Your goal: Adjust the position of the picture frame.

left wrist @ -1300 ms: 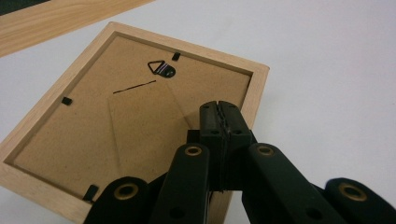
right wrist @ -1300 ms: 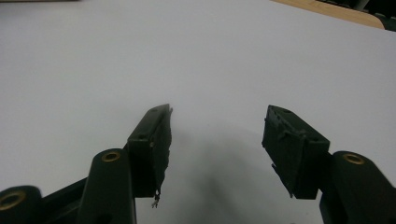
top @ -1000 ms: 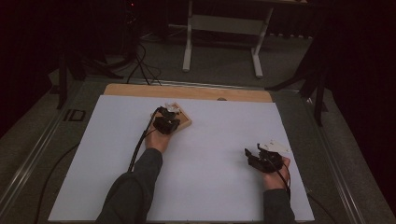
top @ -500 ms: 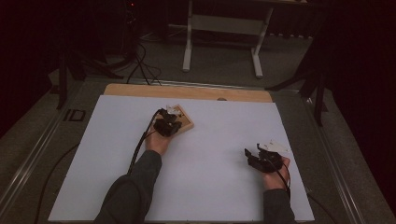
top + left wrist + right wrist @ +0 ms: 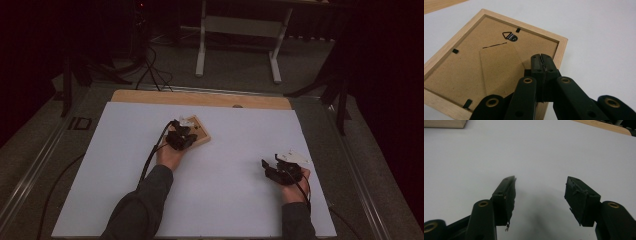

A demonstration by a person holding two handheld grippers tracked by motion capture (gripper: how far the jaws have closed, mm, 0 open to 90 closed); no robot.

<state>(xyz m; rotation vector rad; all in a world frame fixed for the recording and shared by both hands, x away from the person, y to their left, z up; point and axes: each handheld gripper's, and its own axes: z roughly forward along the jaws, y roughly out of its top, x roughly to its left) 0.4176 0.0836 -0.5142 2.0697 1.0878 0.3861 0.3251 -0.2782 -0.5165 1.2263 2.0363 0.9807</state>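
Note:
A light wooden picture frame (image 5: 201, 133) lies face down on the white sheet, its brown backing board (image 5: 474, 65) up, with a metal hanging ring (image 5: 510, 36) and small black tabs (image 5: 455, 51). My left gripper (image 5: 181, 138) hovers over the frame's near right corner. Its jaws (image 5: 541, 59) are pressed together just above the backing, with nothing visible between them. My right gripper (image 5: 274, 166) rests low over the bare sheet at the right, well away from the frame. It stands open (image 5: 540, 185) and holds nothing.
The white sheet (image 5: 230, 200) covers most of the table, and a wooden strip (image 5: 200, 98) shows along its far edge. A cable (image 5: 150, 160) trails back from the left gripper. Beyond the table stand a white stand's legs (image 5: 202, 55) and floor cables.
The left gripper has edged slightly toward the person over the frame. The right hand has hardly moved.

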